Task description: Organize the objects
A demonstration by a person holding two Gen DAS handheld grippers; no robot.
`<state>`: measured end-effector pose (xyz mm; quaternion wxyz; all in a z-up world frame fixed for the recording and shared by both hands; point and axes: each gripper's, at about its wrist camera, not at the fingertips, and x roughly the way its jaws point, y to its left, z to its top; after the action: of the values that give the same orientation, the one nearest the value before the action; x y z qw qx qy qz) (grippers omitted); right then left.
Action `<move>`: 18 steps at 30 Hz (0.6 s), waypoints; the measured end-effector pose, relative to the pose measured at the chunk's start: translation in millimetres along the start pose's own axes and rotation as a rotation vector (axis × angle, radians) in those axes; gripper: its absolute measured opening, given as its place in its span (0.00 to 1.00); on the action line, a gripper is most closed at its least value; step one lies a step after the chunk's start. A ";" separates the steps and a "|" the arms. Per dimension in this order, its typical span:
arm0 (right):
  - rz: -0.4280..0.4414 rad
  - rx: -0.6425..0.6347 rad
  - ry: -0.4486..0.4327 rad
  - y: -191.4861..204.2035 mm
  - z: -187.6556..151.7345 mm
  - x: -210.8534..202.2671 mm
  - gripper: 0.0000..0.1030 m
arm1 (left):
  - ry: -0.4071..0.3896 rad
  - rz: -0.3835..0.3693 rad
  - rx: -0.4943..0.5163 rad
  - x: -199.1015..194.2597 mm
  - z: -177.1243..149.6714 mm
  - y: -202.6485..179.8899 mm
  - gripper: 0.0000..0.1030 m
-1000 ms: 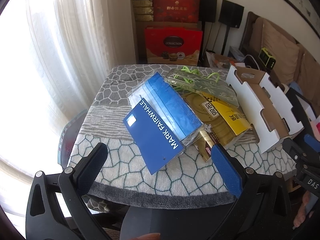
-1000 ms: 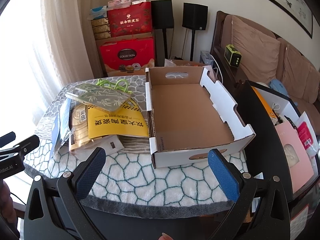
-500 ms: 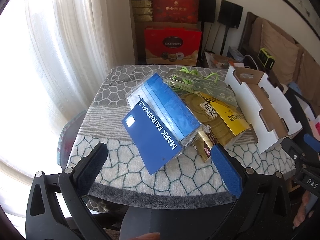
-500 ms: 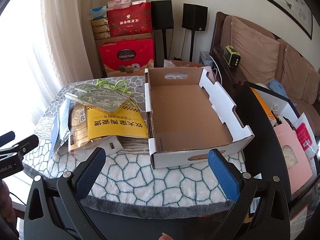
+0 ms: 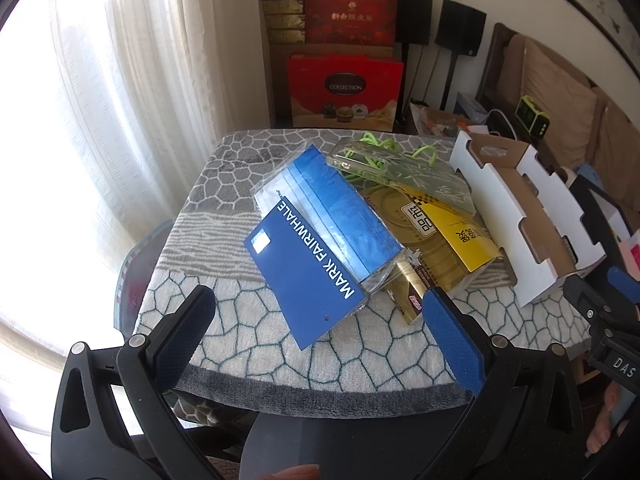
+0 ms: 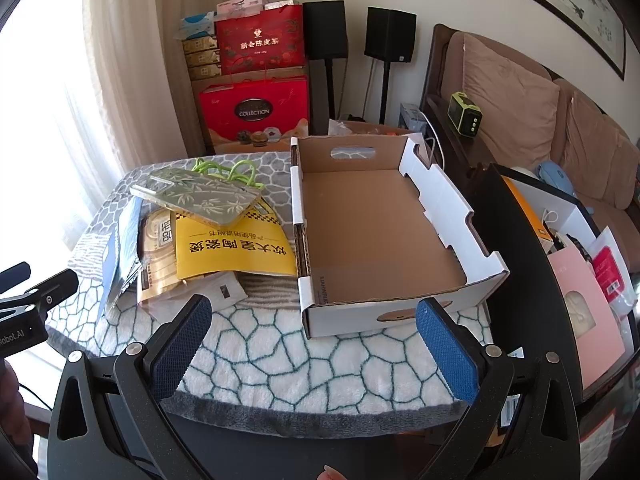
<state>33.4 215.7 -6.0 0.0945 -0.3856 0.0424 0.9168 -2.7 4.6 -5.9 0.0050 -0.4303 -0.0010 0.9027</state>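
Both grippers — left gripper (image 5: 318, 324), right gripper (image 6: 314, 328) — wide apart, empty.

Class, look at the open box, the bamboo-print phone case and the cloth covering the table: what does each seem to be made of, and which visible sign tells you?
Open white-sided box: corrugated cardboard, matte; brown inside and fluted cut edges show.
Bamboo-print phone case: probably clear glossy plastic; it is see-through and catches highlights.
Grey-and-white table cloth: seemingly plush terry or fleece fabric; the surface looks fuzzy and soft at its edge.
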 end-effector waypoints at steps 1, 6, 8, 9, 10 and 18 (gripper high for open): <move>0.000 0.000 0.001 0.1 0.0 0.1 1.00 | 0.000 -0.001 0.000 0.1 0.0 0.3 1.00; -0.005 -0.007 0.001 -2.0 1.6 1.9 1.00 | -0.001 -0.008 0.007 4.5 1.8 1.8 1.00; -0.011 -0.007 -0.002 -8.3 5.3 4.7 1.00 | 0.000 -0.019 0.008 8.4 4.3 4.0 1.00; -0.014 -0.004 -0.003 -13.3 7.9 6.1 1.00 | 0.003 -0.025 0.009 10.2 5.4 5.6 1.00; -0.017 0.000 -0.005 -19.0 10.7 7.5 1.00 | 0.005 -0.030 0.012 12.3 7.3 6.5 1.00; -0.113 0.038 0.009 -76.5 36.7 33.2 1.00 | 0.011 -0.041 -0.018 24.6 20.8 22.8 1.00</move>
<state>0.7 300.7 -4.5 0.1533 -0.3899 0.0384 0.9072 -34.5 -17.9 -12.0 0.0195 -0.4353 -0.0180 0.8999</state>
